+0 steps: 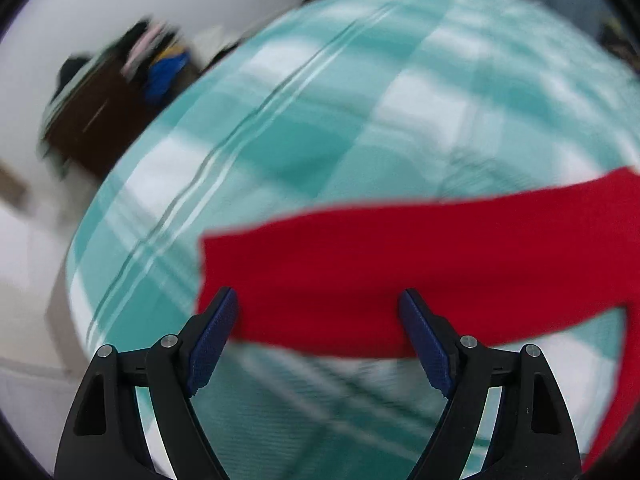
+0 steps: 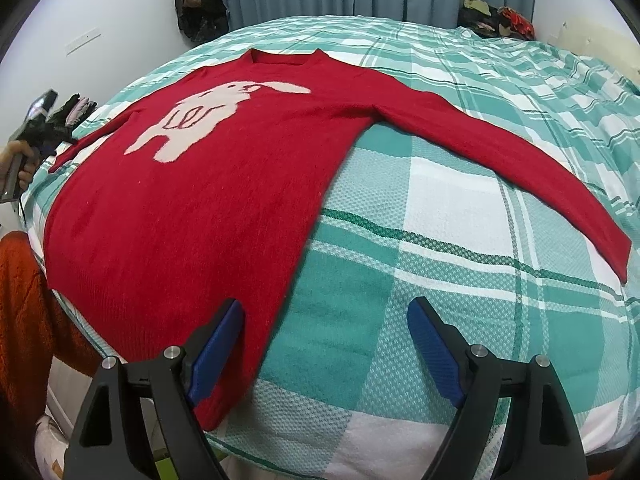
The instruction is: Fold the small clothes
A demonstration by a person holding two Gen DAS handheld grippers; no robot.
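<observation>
Left wrist view, blurred: the left gripper [image 1: 318,312] is seen with jaws wide, a red sleeve [image 1: 400,264] lying across the gap on the checked bedspread [image 1: 280,128], pads not pressing it. Right wrist view: the sweater [image 2: 192,200] is spread flat, front up, on the bedspread [image 2: 440,220]; the right gripper [image 2: 326,328] is held wide and empty over its lower hem corner.

Soft cloth, hard plastic
Fuzzy matt knit sweater [image 2: 192,208] on a coarse woven checked bed [image 2: 400,280] cover; tongs [image 2: 325,346] are matt black plastic with ribbed blue pads [image 2: 434,356].
</observation>
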